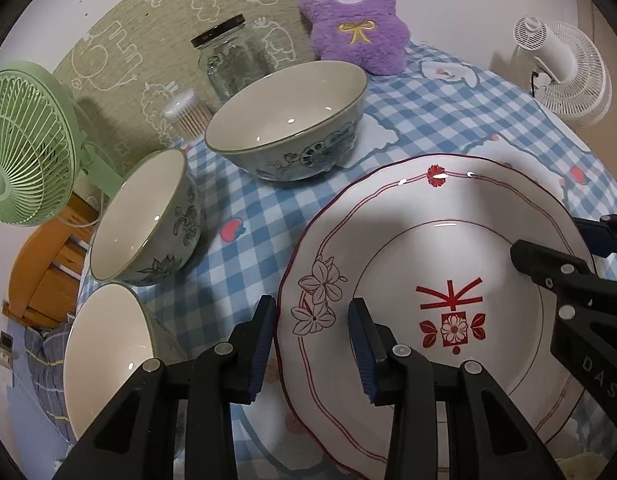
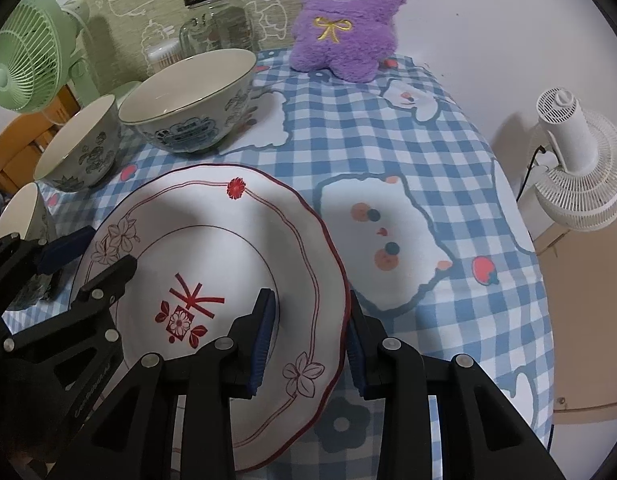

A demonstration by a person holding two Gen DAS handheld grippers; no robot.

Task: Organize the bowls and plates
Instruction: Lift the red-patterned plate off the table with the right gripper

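The plate [image 1: 428, 280] lies on the checked worktop [image 2: 388, 140] with a claw straddling its rim on each side, likely so both can lift it level without tipping. The left claw [image 1: 312, 340] has one pad outside the rim and one over the plate's inner face; whether the pads press yet I cannot tell. The right claw [image 2: 310, 336] brackets the opposite rim in the same way, pads close but contact unclear. Beyond the left claw stand three bowls [image 1: 288, 120] in a loose row, apart from the plate.

The left view shows the nearest bowl [image 1: 108, 360] fully; the right view alone shows the open cloth beyond the right claw, toward the white fan [image 2: 580, 160].
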